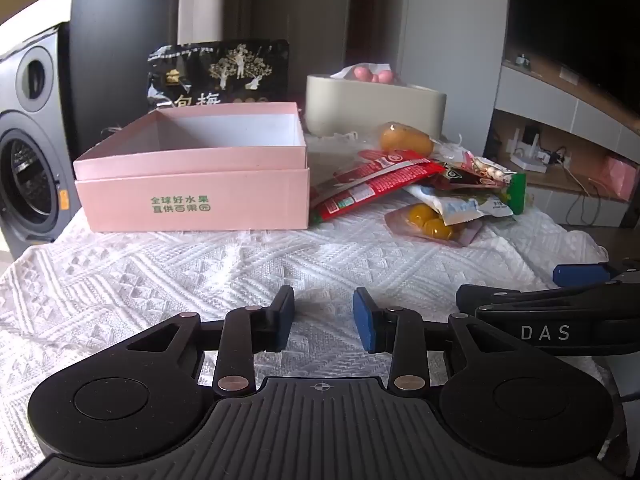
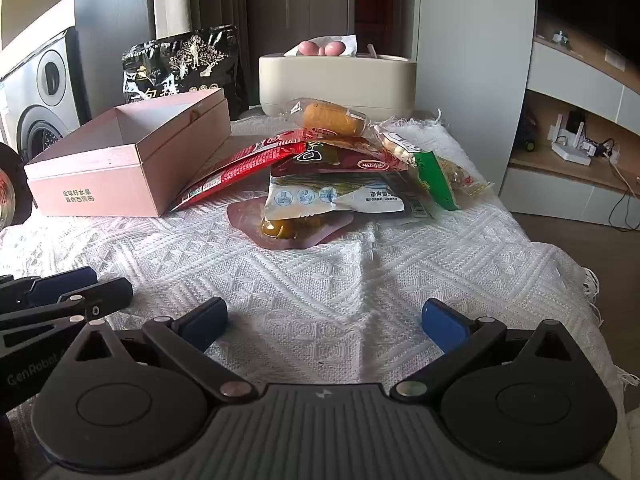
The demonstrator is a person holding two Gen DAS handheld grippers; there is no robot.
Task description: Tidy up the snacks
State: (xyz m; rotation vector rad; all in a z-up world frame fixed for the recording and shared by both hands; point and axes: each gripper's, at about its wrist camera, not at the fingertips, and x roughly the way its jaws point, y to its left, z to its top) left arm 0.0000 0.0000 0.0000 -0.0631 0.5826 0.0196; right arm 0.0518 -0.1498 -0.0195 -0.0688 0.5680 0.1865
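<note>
On the white knitted cloth that covers the table, the pink box stands open and empty at about eleven o'clock from the left gripper. Behind the box, at twelve o'clock, a black pouch with gold print stands upright. The snack pile lies at twelve o'clock from the right gripper, just beside the box's right-hand side. In it, a long red packet leans its far end on the other packs and reaches nearly to the box. A white-and-blue pack lies over a clear pouch of yellow fruit. A green-edged pack sits at the pile's one o'clock edge, and a wrapped orange snack lies at its far end. Beyond it stands a cream container with pink round things on top.

The left gripper hovers low over bare cloth, its jaws set narrow with nothing between them. The right gripper's jaws stand wide apart, also empty, above the cloth and well short of the pile. The two grippers sit side by side, near each other.
</note>
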